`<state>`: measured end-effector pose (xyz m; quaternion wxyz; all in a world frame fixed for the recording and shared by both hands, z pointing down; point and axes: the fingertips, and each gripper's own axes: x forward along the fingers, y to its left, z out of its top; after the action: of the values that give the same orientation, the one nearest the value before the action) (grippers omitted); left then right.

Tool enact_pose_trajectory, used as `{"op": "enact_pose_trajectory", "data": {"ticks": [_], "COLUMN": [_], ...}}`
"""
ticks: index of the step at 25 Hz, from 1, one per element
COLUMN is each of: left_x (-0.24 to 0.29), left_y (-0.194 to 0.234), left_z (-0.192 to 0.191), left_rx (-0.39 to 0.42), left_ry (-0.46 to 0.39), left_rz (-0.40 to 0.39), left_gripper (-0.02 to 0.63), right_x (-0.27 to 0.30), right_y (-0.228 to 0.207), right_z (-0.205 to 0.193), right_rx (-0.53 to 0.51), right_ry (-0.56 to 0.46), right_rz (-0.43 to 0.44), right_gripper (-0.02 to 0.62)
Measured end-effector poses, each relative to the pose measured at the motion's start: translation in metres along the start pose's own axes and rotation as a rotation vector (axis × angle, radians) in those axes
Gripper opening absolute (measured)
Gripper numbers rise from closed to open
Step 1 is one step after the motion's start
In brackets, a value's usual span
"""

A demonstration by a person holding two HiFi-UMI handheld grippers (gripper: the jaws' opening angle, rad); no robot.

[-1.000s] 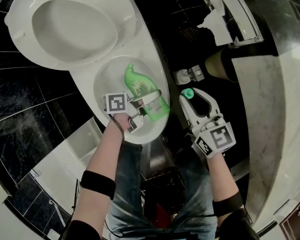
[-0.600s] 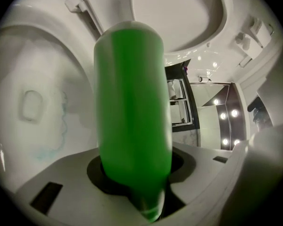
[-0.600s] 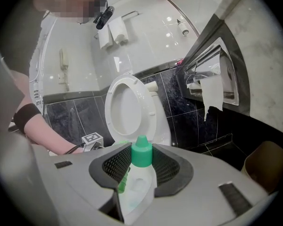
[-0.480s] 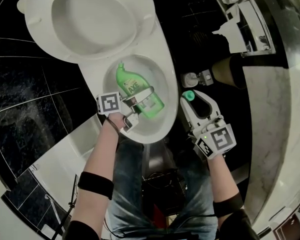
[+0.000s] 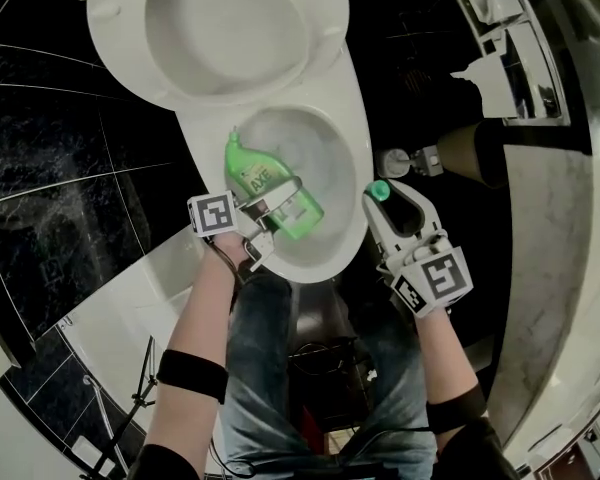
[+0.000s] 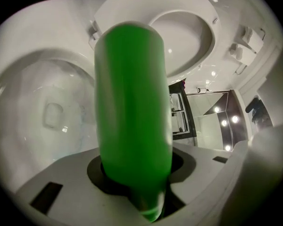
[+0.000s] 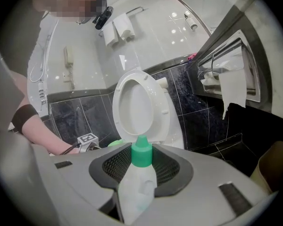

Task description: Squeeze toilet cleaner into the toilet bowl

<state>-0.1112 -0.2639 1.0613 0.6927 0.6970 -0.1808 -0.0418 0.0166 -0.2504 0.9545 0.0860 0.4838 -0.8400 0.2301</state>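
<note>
The left gripper (image 5: 270, 208) held a green plastic bottle of toilet cleaner (image 5: 265, 183) over the white ceramic toilet bowl (image 5: 352, 158). Its jaws were clamped across the bottle's lower body, and the neck pointed away from the person toward the back of the bowl, below the raised white seat (image 5: 230, 28). The bottle lay close to level and hung clear of the porcelain; the nozzle end was too small to make out. To the right of the bowl and apart from it, the right gripper (image 5: 384, 198) had its jaws closed on a small green cap (image 5: 379, 189), apparently the bottle's own.

The squeeze itself looked like the next step, and it would likely go best with the neck tipped down first, so that the liquid reached the nozzle. The nozzle should probably aim just under the far rim. The jaws could then press the soft wall slowly, since a hard pinch might send cleaner over the seat or let the slick bottle slip. Keeping the cap hand aside and clear of splashes seemed wise.
</note>
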Motion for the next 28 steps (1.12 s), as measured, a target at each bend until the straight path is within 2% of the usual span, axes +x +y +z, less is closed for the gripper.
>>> {"op": "enact_pose_trajectory", "data": {"ticks": [12, 28], "left_x": [-0.044, -0.057], "left_y": [-0.003, -0.009], "left_z": [-0.029, -0.126], "left_rx": [-0.034, -0.108], "left_ry": [-0.084, -0.108], "left_rz": [0.015, 0.026], "left_gripper": [0.184, 0.184], "right_x": [0.006, -0.026], "right_y": [0.025, 0.033], "right_z": [0.002, 0.003], "right_rx": [-0.018, -0.049], "right_ry": [0.010, 0.011], "right_rz": [0.060, 0.086], "right_gripper": [0.149, 0.149]}}
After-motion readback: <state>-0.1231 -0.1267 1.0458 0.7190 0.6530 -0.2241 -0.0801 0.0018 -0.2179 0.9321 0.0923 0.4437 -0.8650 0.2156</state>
